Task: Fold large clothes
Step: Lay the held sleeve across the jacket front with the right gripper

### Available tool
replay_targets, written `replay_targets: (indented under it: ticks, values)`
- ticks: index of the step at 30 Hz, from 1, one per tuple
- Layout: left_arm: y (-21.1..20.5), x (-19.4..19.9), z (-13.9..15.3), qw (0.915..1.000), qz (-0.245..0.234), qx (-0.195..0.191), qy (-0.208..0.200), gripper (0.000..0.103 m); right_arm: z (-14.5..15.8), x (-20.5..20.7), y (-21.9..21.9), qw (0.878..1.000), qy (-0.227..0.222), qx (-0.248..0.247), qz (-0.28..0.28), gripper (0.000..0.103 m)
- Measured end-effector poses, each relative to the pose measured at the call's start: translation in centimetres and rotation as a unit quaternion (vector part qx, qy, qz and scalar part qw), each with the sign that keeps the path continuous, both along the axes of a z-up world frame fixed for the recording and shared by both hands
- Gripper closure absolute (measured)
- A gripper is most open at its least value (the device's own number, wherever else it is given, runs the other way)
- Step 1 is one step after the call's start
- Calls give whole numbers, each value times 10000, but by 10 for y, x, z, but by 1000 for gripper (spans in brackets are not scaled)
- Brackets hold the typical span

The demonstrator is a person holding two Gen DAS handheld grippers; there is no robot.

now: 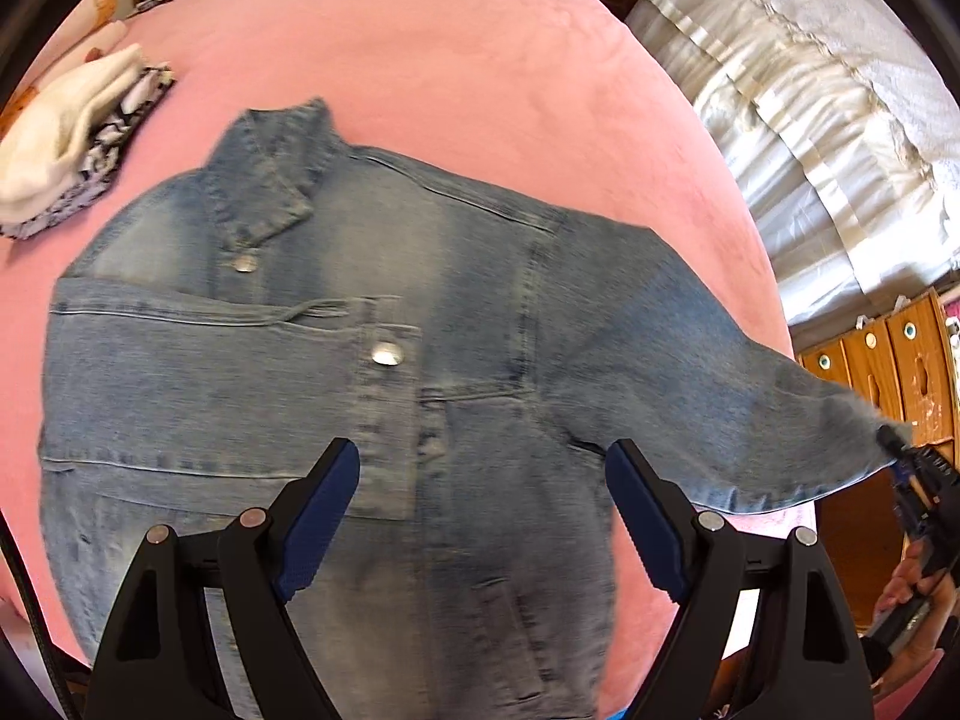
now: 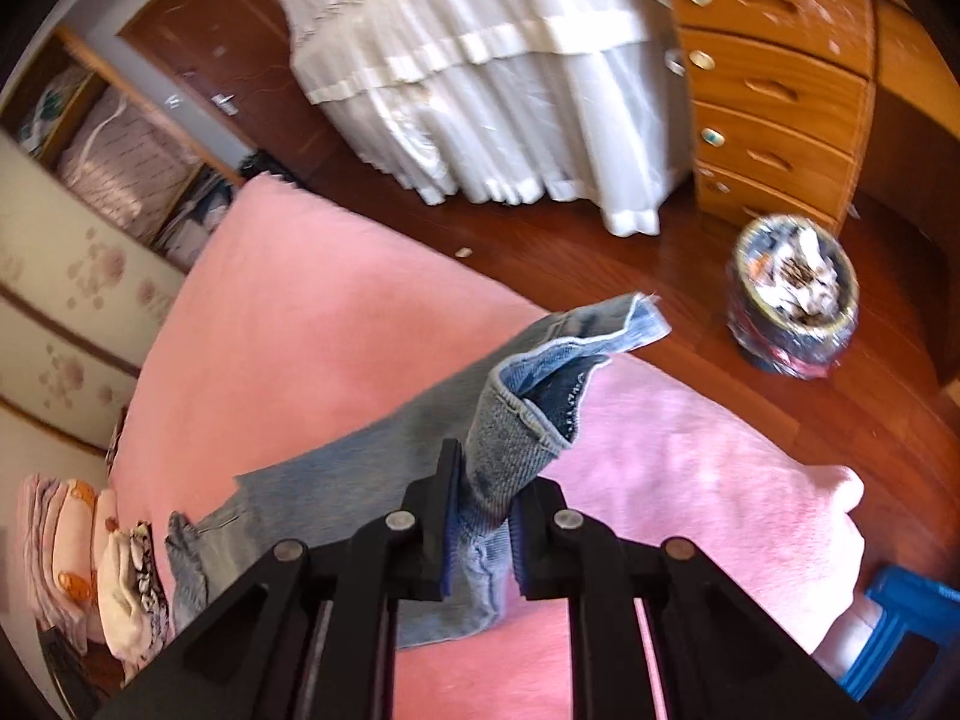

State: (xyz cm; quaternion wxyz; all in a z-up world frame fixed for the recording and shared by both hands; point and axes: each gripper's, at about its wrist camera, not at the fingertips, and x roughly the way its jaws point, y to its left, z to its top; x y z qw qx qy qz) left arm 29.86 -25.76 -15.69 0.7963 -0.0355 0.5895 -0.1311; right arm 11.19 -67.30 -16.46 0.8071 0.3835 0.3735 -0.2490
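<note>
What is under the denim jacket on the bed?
The denim jacket lies spread on a pink blanket, which shows all around it. Whatever lies directly beneath is covered. Its sleeve is lifted, clamped in the right gripper.

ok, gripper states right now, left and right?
Left gripper: open, empty, above the denim jacket.
Right gripper: shut on the jacket sleeve, cuff end lifted off the pink bedspread.
</note>
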Motion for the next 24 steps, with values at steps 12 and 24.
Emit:
replay_targets:
  ticks: [12, 24]
  values:
    - [125, 10, 19, 9989, 429, -165, -125, 20, 68, 84, 177, 9786, -612, -747, 1819, 91]
    - [200, 9, 3, 9982, 441, -392, 95, 20, 34, 124, 322, 9586, -679, -342, 2745, 92]
